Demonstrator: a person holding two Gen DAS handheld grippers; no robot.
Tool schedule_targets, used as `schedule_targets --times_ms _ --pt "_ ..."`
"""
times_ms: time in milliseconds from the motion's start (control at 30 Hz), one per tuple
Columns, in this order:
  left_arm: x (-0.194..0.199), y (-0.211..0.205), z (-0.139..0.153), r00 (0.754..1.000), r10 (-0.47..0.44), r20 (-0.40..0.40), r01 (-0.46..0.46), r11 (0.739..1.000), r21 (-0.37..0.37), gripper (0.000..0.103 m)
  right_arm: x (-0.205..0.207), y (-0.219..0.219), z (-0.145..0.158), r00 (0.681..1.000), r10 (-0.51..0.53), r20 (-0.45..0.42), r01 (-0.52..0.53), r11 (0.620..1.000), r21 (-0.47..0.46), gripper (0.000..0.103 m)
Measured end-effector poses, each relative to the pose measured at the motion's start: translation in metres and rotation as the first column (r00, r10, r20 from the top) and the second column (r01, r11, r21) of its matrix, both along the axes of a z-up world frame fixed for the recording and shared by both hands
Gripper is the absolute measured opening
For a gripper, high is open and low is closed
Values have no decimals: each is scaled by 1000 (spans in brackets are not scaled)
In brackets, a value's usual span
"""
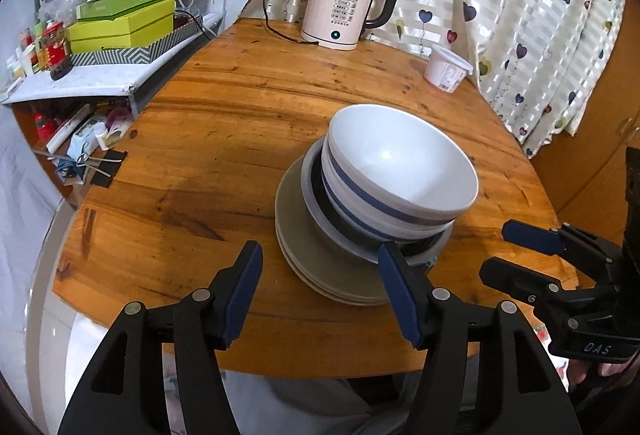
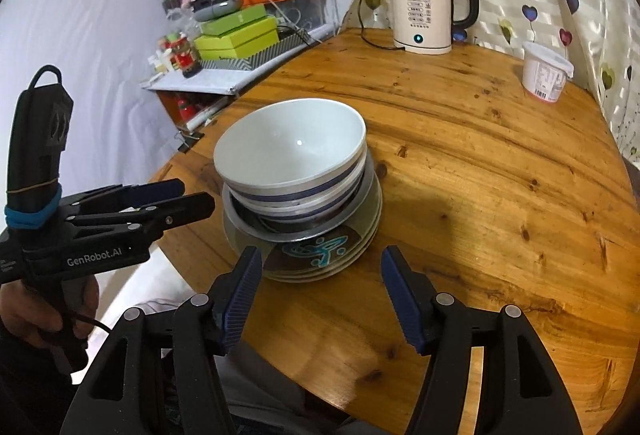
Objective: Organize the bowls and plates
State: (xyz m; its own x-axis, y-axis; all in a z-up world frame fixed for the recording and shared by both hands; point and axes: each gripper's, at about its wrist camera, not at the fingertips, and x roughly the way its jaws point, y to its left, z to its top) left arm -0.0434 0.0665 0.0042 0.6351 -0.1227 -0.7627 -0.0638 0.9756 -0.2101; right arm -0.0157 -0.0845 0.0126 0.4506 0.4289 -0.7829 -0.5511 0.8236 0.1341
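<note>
In the left wrist view, the left hand-held gripper (image 1: 318, 263) has its jaws apart with nothing held. The bowls (image 1: 400, 171) sit nested on the plates (image 1: 320, 259), big under small so the pile stays steady, near the table (image 1: 192, 163) front edge.

In the right wrist view, the right hand-held gripper (image 2: 320, 267) is also apart and empty, near the same pile.

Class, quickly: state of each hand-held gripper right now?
Left hand-held gripper: open, holding nothing.
Right hand-held gripper: open, holding nothing.
</note>
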Motion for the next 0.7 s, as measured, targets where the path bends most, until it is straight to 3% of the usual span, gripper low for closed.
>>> schedule_targets --times_ms 700 --pt "-3 -5 -8 999 29 -15 -29 999 -18 61 -6 6 -7 1000 15 -5 -15 1000 -21 64"
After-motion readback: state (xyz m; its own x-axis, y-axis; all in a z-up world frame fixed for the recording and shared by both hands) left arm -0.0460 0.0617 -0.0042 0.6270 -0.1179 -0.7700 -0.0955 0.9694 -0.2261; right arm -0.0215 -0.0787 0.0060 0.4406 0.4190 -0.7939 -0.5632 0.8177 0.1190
